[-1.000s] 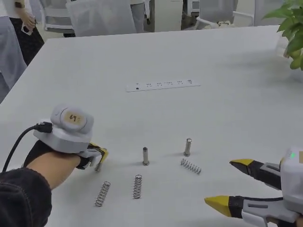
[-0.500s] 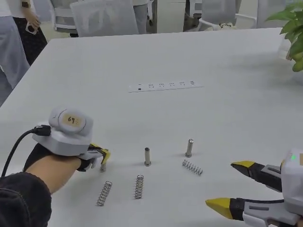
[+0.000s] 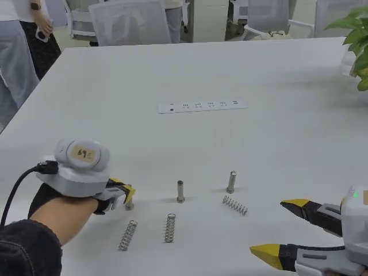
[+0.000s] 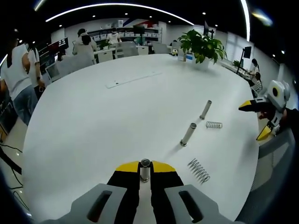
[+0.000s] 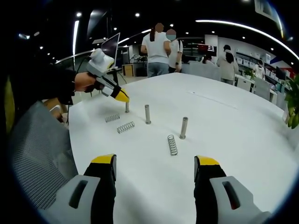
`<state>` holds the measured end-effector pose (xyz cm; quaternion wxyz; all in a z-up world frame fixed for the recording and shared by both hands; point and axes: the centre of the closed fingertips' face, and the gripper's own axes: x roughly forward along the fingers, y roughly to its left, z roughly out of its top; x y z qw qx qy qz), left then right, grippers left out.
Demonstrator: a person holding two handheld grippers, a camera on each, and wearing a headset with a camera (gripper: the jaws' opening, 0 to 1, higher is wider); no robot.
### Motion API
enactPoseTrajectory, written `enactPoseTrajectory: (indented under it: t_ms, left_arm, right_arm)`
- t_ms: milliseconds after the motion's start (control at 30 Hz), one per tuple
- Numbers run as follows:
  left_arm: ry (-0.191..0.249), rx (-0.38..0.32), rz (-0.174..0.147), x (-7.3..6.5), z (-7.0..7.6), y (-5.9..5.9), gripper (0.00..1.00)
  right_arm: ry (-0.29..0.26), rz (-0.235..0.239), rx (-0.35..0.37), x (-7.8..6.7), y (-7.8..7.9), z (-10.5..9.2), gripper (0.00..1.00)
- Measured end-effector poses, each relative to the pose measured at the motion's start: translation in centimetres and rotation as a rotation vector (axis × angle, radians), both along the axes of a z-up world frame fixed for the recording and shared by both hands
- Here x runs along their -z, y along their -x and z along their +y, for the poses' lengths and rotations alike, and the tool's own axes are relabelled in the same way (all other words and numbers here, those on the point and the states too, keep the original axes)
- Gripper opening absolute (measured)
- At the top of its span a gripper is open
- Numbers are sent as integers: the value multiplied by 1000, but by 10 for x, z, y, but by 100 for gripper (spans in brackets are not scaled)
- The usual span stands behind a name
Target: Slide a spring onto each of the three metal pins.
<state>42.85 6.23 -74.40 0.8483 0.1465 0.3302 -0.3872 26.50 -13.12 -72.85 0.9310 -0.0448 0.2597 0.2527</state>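
The left pin point(image 4: 145, 170) stands upright at the lower middle of the left gripper view. It is caught between the yellow tips of the left gripper point(image 4: 145, 164), whose jaws press in on it from both sides. In the head view that pin sits at the lower left. The middle pin point(image 3: 180, 191) and the right pin point(image 3: 232, 181) stand bare toward the centre of the frame. All three springs lie flat on the table point(image 3: 276, 80). The left spring point(image 3: 127, 235) and the middle spring point(image 3: 170, 227) lie below the pins, and the right spring point(image 3: 234, 205) lies just beside the right pin's foot. None is on a pin.

Against the picture of a second ago, we find little changed. The springs and the two free pins keep their places relative to one another. The slight drift of the whole head view, power strip point(image 3: 202, 106) included, is our own head moving. The left gripper has rolled a little, and it and its pin sit slightly nearer the middle pin. The right gripper point(image 5: 155, 161) remains spread wide at the lower right of the head view, holding nothing, apart from the right spring.

We judge that the threading has not begun. One pin is steadied, and a spring must be picked up next, likely by the spread gripper.
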Motion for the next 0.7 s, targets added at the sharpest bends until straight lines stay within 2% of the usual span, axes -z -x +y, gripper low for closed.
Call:
enactPoseTrajectory:
  t_ms: [400, 633, 700]
  left_arm:
    - [41, -27, 3, 0, 2, 3, 0]
    - [53, -30, -7, 0, 2, 3, 0]
    - [52, -28, -19, 0, 1, 2, 0]
  right_arm:
    - [3, 2, -3, 0, 0, 1, 66]
    - [7, 4, -3, 1, 0, 1, 66]
    - [6, 5, -3, 1, 0, 1, 66]
